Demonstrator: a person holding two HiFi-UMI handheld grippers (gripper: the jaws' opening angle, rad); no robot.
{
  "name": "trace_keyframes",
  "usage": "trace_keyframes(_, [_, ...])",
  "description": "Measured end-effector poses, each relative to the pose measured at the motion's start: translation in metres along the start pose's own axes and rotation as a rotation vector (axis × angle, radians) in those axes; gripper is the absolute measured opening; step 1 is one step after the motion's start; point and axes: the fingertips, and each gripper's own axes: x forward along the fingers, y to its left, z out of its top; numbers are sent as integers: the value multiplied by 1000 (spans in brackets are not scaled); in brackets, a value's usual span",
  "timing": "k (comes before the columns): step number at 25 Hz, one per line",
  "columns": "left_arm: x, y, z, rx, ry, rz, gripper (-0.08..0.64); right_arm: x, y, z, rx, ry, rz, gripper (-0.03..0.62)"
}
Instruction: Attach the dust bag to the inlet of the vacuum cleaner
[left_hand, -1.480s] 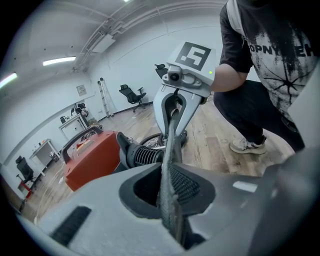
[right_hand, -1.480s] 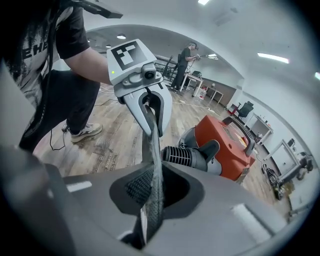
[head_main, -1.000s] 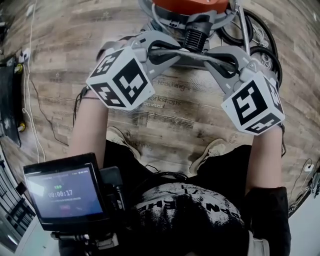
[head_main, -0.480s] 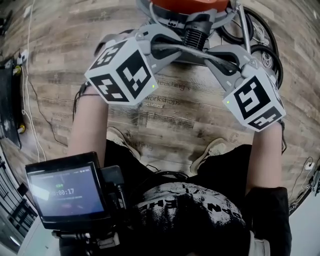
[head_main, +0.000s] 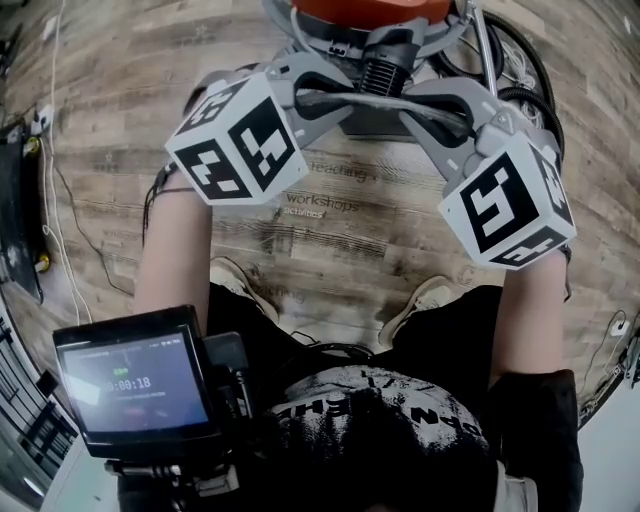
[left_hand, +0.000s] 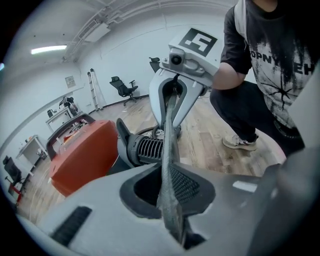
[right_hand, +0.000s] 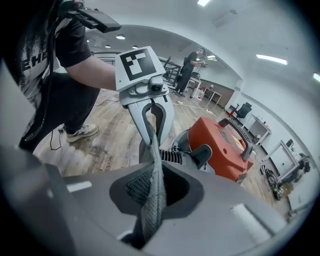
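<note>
Wood floor underfoot, and you've barely tipped your left tool, so it and the right tool stay pinched nearly closed on the dust bag, stretched just near of the inlet of the vacuum cleaner, not attached yet.

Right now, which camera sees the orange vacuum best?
The right gripper view: the vacuum shows its orange body and dark handle. The left gripper view shows one orange side, its bottom hidden. The head view catches only an orange sliver at its top edge.
</note>
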Motion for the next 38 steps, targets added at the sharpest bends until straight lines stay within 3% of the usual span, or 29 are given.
trace_keyframes(9, [-3,2,17,18,-30,21,48,2,6,-26,108,-7,16,32])
trace_keyframes(16, [-4,9,8,-21,-36,28,57,-3,0,-6,50,-31,1,35])
trace_keyframes(20, [2,6,1,-40,-9,24,54,0,-3,-6,62,-50,-23,37])
trace_keyframes(30, [-6,15,14,-23,-2,62,52,8,-5,-24,152,-4,37,29])
trace_keyframes(33, [-10,20,14,-13,7,75,55,9,-9,-20,131,3,36,28])
trace_keyframes(38, [-9,21,8,-64,-1,62,55,7,-11,-13,90,-20,10,28])
